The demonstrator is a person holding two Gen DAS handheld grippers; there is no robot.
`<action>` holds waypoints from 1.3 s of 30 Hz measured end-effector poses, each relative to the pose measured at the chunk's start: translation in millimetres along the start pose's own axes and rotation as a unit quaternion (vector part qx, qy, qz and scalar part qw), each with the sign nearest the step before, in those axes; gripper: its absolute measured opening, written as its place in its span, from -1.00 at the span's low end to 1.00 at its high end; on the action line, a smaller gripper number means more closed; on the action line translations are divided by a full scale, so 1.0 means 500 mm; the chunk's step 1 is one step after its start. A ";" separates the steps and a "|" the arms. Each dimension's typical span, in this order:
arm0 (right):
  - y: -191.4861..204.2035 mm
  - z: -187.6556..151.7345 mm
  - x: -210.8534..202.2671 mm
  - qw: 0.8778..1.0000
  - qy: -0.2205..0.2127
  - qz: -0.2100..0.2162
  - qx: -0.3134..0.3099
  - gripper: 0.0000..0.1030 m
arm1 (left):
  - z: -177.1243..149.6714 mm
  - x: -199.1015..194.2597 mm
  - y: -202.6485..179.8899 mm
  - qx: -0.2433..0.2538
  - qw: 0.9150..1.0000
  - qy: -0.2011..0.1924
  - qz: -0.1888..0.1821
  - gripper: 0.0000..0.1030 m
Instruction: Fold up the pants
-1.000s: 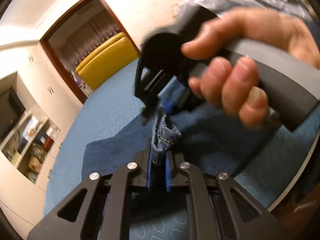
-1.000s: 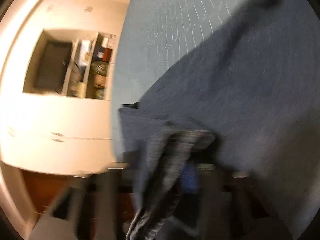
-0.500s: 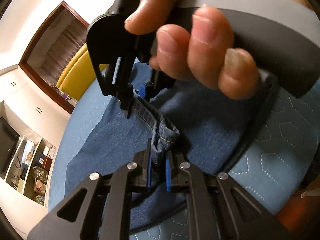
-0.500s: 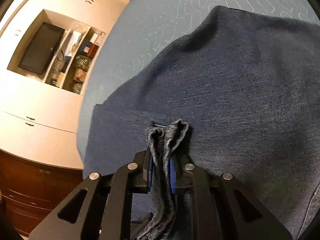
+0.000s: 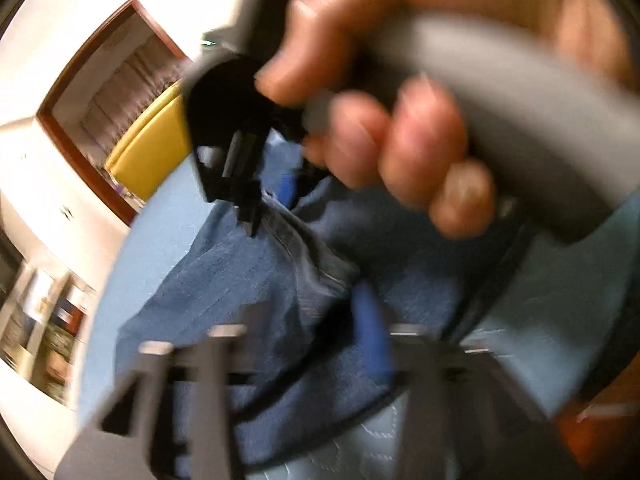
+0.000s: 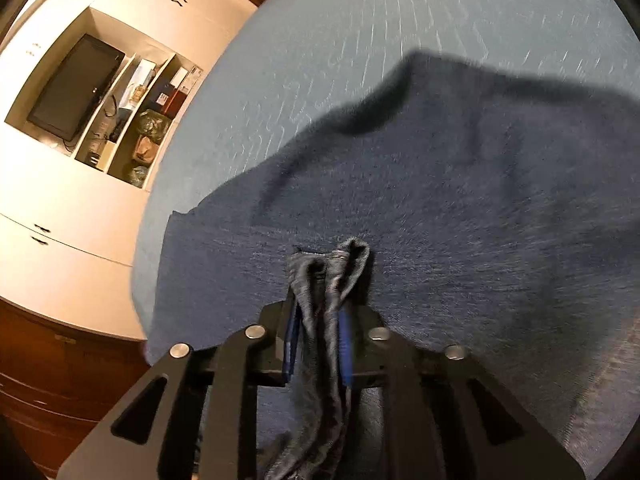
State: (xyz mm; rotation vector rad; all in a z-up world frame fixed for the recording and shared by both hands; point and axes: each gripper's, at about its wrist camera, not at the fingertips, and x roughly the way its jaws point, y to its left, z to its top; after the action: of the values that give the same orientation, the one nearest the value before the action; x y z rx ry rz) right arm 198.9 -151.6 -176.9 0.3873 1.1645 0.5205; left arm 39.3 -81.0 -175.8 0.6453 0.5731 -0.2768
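Note:
Blue denim pants (image 5: 240, 280) lie spread on a light blue quilted bed cover (image 5: 540, 320). My left gripper (image 5: 308, 320) is blurred and its jaws are opening wide; the denim lies between them with no pad pressing it. A hand (image 5: 400, 140) holds my right gripper (image 5: 272, 200) just beyond, its tips down at the pants' seam. In the right wrist view the pants (image 6: 480, 200) cover the bed cover (image 6: 360, 40). There my right gripper (image 6: 318, 320) has a bunched hem fold standing between its blue pads (image 6: 292, 344). Its jaws are opening, and the pads still touch the cloth.
A white wall cabinet holds a dark screen (image 6: 76, 88) and cluttered shelves (image 6: 144, 132), above dark wooden drawers (image 6: 48, 380). A yellow piece of furniture (image 5: 148, 152) shows through a wood-framed doorway. The bed's brown wooden edge (image 5: 600, 420) runs at the lower right.
My left jaws were shut on the hem fold and now stand wide apart, with the fold dropped flat. The right jaws have widened slightly around their fold.

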 end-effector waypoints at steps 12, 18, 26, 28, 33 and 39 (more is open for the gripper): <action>0.207 -0.155 -0.141 0.946 -0.188 -0.227 -0.135 0.90 | -0.207 -0.090 0.436 -0.404 0.910 0.072 0.061 0.41; 0.228 -0.189 -0.066 0.944 -0.168 -0.242 -0.146 0.90 | -0.294 -0.115 0.496 -0.441 0.895 0.046 0.046 0.61; 0.226 -0.211 -0.004 0.930 -0.158 -0.285 -0.171 0.87 | -0.201 -0.036 0.386 -0.316 0.946 0.039 -0.052 -0.26; 0.207 -0.210 0.016 0.934 -0.142 -0.284 -0.162 0.87 | -0.202 0.004 0.366 -0.302 0.950 0.062 -0.056 -0.26; 0.129 -0.213 0.049 0.961 -0.095 -0.235 -0.112 0.90 | -0.244 0.050 0.342 -0.304 0.946 0.099 -0.053 -0.26; 0.126 -0.213 0.057 0.957 -0.091 -0.244 -0.126 0.92 | -0.202 0.035 0.359 -0.318 0.938 0.125 -0.049 -0.27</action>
State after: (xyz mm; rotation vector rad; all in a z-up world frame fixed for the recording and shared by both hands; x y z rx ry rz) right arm 96.2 -81.6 -201.9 -0.0775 0.9542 0.1898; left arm 85.5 120.1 -164.6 0.0189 0.8891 -0.0886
